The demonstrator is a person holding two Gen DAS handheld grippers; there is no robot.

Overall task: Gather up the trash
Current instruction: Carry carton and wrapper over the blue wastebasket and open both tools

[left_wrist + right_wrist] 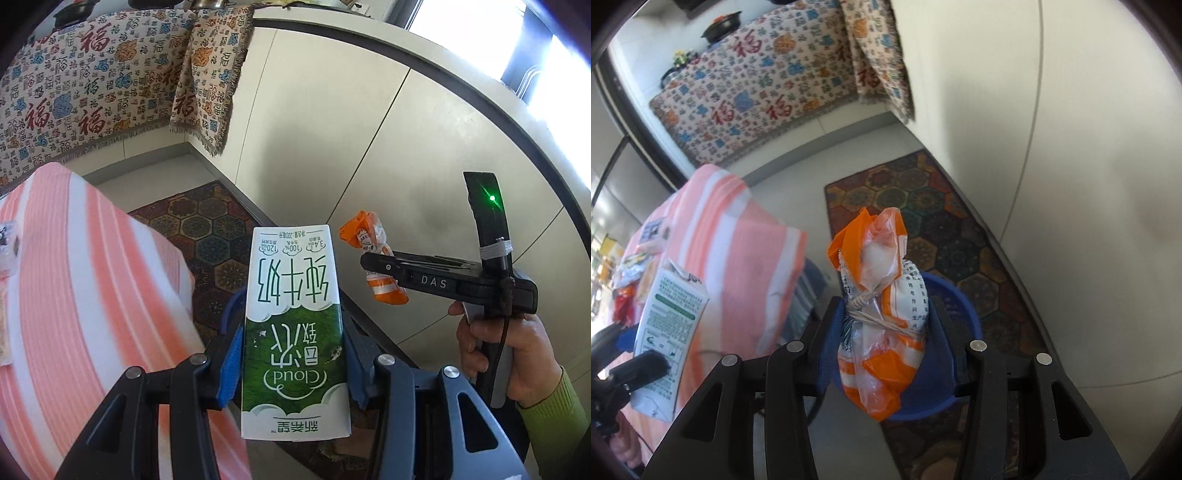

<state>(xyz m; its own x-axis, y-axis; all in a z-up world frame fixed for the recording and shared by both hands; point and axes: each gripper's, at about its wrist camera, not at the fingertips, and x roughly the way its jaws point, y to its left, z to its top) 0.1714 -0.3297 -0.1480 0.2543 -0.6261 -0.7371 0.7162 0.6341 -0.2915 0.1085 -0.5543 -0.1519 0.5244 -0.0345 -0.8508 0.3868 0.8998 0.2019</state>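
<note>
My left gripper (293, 354) is shut on a white and green milk carton (293, 325), held upside down between the blue pads. The same carton (670, 328) shows at the left of the right wrist view. My right gripper (884, 325) is shut on an orange and white plastic bag (882, 314) tied with string. That bag (373, 258) also shows in the left wrist view, clamped in the right gripper (380, 267), which a hand in a green sleeve (517, 354) holds. A blue bucket (964, 317) stands on the floor just behind and below the bag.
A table with a pink and white striped cloth (85, 295) is at the left, with wrappers (631, 273) on it. A patterned rug (923, 206) lies along pale cabinet doors (406, 155). A printed cloth (92, 85) covers the far counter.
</note>
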